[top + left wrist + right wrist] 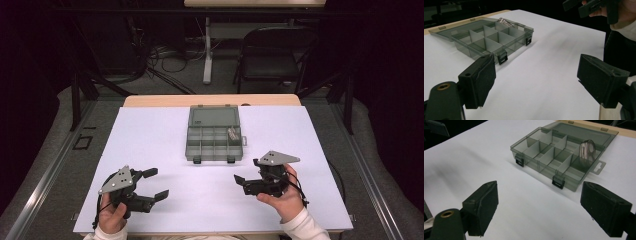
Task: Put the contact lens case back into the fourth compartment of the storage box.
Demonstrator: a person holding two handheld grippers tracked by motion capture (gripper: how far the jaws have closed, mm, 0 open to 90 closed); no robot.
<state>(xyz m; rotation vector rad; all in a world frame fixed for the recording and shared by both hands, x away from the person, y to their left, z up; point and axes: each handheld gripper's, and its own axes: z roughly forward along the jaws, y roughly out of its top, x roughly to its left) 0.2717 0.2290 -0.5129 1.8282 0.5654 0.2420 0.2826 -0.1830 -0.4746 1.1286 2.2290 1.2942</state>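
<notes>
Nearest the person's edge of the table, both hands sit low over the white sheet [165,145] and each one carries a gripper. Over on the left, the left gripper [157,184] hovers just above the paper, its jaws spread wide with nothing at all between them; its own view looks straight through that gap onto bare white surface. Across on the other side, the right gripper [245,178] is cradled in an upturned palm, a white sleeve [305,227] showing at the wrist, and its jaws stand wide apart too, empty, pointing in toward the middle of the table. The two grippers are well apart from each other, with clear paper between them.

Further out, past both sets of jaws, sits the grey compartment box [214,142], flat on the sheet near the table's middle, its lid [213,117] swung open and lying back on the far side. Two dark latches [197,160] hang on its near wall. Dividers split it into small cells, and in a cell on the right-hand side, toward the lid, there's a small clear item [587,150], leaning upright against a divider. Neither gripper touches the box.

Beyond the table, a dark folding chair [272,55] stands on the grey floor.
</notes>
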